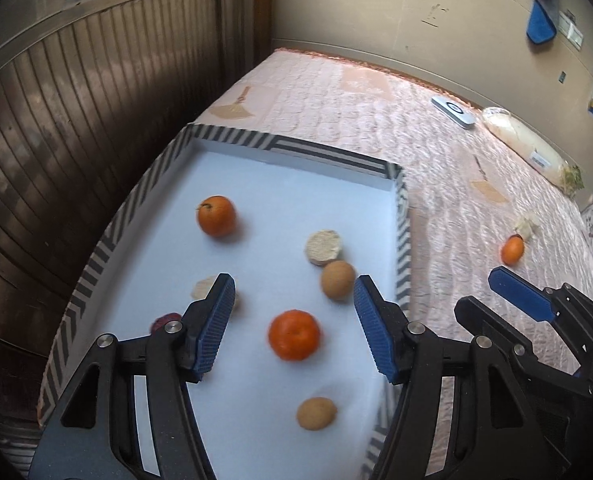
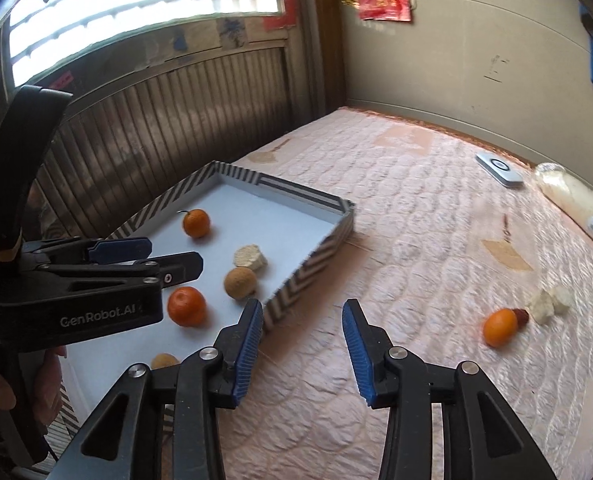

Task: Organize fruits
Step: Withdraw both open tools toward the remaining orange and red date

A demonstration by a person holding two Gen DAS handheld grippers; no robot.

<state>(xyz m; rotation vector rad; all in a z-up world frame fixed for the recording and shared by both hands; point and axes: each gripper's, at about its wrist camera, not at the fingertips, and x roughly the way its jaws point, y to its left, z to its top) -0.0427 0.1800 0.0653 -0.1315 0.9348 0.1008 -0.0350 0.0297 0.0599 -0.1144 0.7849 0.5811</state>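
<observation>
Left wrist view: left gripper (image 1: 294, 300) open, seemingly hovering above orange (image 1: 294, 335).

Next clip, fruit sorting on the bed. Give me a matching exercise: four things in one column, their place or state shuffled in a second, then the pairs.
Things:
1. stemmed orange
2. lone orange
3. white device
4. left gripper

Places or states:
A. open, nothing between its pads
B. on the quilt, outside the tray
C. far end of the quilt, near the wall
D. in the tray, towards its far end

Pairs: 1-D, 2-B, 3-C, 4-A
</observation>
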